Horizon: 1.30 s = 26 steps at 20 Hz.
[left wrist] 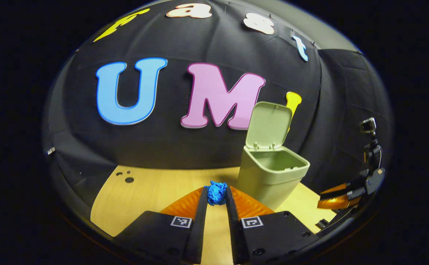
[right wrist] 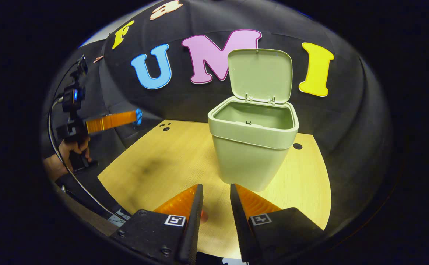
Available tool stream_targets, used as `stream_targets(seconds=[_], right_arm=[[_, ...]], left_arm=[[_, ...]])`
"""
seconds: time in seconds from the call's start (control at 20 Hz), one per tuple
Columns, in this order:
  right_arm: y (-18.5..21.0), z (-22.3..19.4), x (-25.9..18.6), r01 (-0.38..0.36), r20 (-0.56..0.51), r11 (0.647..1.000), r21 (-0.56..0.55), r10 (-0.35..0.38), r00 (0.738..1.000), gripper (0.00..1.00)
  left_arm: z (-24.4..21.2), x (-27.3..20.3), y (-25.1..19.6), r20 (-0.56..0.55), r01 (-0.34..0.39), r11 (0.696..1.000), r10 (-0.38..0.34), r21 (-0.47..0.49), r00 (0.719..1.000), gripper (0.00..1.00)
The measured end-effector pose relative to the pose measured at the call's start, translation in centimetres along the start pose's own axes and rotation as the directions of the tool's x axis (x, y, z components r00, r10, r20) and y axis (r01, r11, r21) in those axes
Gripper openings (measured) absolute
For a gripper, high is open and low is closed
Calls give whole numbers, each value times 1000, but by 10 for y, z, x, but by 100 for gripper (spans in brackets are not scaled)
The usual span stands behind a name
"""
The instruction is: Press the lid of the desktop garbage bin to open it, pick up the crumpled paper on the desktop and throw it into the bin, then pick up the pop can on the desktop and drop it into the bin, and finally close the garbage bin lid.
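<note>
In the left gripper view the left gripper has its two fingers pressed against either side of the crumpled paper, a small blue wad held at the tips and lifted off the bench; the right gripper view confirms this, showing that gripper out past the bench's left edge with the wad at its end, well apart from the bin. The right gripper hangs low over the near edge of the bench with its fingers parted and nothing pressed between them; a small reddish patch shows low between them, too little to say whether it is the pop can. Farther back, toward the far right part of the bench, the garbage bin stands upright, its long axis vertical and its mouth facing up, with the lid tipped back on its rear hinge and standing nearly upright. As a judgement: opening is done, the paper is picked up but not yet dropped in, and the can and closing the lid remain.
</note>
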State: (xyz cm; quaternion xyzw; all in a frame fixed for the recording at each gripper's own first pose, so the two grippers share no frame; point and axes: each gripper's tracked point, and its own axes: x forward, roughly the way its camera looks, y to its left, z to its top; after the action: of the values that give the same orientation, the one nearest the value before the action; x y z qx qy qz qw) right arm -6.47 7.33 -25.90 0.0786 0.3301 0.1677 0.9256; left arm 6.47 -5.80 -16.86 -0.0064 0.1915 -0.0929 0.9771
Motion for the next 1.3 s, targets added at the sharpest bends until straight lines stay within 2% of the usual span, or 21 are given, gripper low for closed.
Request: stream_targets(seconds=[0.35, 0.4, 0.45, 0.65, 0.7, 0.75, 0.85, 1.1, 1.2, 1.3], right_arm=[[4, -19, -4, 3, -31, 1000, 10, -3, 1000, 49], [3, -20, -5, 7, -33, 1000, 12, -7, 999, 49], [2, -20, -6, 12, -34, 1000, 17, -11, 999, 49], [-2, -21, -9, 29, -27, 999, 39, -28, 999, 48], [-3, -22, -12, 33, -25, 999, 40, -32, 999, 49], [-5, -23, -14, 40, -24, 998, 38, -39, 999, 49], [-11, -25, -14, 56, -28, 998, 35, -55, 998, 49], [-25, -30, -17, 82, -29, 993, 80, -80, 996, 49], [-30, -31, -17, 93, -30, 992, 87, -91, 995, 49], [-33, -33, -16, 100, -33, 990, 99, -97, 995, 49]], left_arm=[[48, 51, -60, 82, 149, 988, -153, 46, 985, 34], [48, 61, -71, 80, 175, 983, -179, 53, 981, 30], [51, 72, -83, 77, 201, 978, -205, 58, 976, 34], [45, 111, -116, 35, 268, 960, -272, 80, 962, 34], [41, 120, -123, 23, 279, 956, -282, 92, 959, 35], [38, 128, -129, 9, 290, 951, -293, 108, 956, 31], [32, 141, -138, -14, 304, 944, -305, 131, 952, 34], [15, 169, -154, -64, 327, 933, -321, 152, 945, 34], [13, 173, -157, -63, 329, 929, -323, 168, 944, 43], [11, 173, -157, -58, 331, 927, -326, 175, 944, 47]])
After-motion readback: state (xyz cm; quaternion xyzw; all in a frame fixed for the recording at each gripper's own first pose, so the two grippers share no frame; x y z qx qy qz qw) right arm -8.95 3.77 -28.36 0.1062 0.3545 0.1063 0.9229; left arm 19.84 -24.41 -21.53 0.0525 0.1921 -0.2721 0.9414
